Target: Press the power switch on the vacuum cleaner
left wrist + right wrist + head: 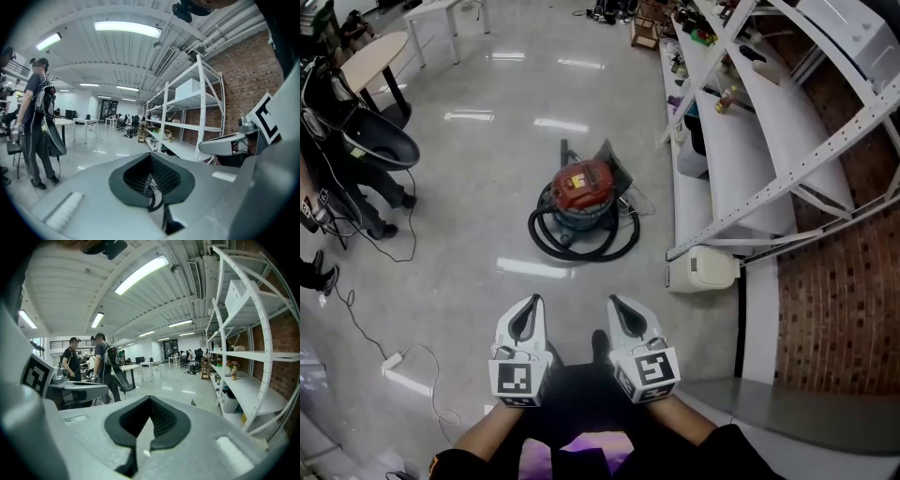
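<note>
Sitting ahead, red-topped vacuum cleaner [581,192], apparently hose-ringed; left gripper [534,302], right gripper [614,302] fingers clenched empty.

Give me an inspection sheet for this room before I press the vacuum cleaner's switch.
Surface: glossy floor.
Job's things: red vacuum cleaner stands ahead, black hose coiled round its base; switch too small to tell.
Clutter: white container under the shelving.
Grippers: left tongs and right tongs shut, empty, short of the vacuum cleaner.
Cables: white cord with power strip, lower left.
Surroundings: brick wall right; person left.
</note>
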A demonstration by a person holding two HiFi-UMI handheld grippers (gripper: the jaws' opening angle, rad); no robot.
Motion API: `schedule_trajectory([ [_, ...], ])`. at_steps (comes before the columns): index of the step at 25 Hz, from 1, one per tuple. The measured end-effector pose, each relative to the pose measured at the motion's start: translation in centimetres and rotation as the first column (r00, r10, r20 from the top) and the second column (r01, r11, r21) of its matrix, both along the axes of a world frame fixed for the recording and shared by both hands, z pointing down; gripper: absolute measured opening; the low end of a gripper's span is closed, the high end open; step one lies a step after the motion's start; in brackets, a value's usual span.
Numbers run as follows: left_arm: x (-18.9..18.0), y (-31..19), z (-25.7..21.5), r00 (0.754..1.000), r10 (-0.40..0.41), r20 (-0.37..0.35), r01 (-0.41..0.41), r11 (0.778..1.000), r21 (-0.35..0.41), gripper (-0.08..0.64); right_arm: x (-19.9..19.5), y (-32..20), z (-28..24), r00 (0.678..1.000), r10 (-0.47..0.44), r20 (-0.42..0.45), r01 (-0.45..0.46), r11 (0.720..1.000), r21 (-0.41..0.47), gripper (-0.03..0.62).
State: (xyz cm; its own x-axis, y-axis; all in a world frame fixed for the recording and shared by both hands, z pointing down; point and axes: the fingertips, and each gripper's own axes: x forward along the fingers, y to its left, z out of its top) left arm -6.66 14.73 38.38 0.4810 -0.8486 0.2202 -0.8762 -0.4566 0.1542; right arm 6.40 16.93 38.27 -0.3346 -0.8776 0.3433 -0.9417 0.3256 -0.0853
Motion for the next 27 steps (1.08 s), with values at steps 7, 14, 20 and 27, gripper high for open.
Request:
schedule_trajectory([
  [7,1.3,-0.1,0.4,0.999,-0.024,0.048,0.024,1.0,0.008,0.017,1.7,-0.1,-0.2,1.0,-0.017,0.007,0.017,1.0,0.017,-0.009],
  [14,1.7,-0.1,0.3,0.994,-0.097,0.059,0.097,0.995,0.007,0.017,4.4,-0.4,-0.8,1.0,-0.01,0.011,0.01,1.0,0.03,-0.009],
  [20,2.2,0.1,0.0,0.991,-0.119,0.056,0.119,0.993,0.009,0.017,5.5,-0.4,-0.6,1.0,-0.022,0.012,0.022,0.999,0.028,-0.009],
  [27,2.7,0.5,0.0,0.99,-0.13,0.057,0.13,0.992,0.008,0.017,5.7,-0.2,-0.2,0.999,-0.033,0.017,0.033,0.999,0.02,-0.009],
])
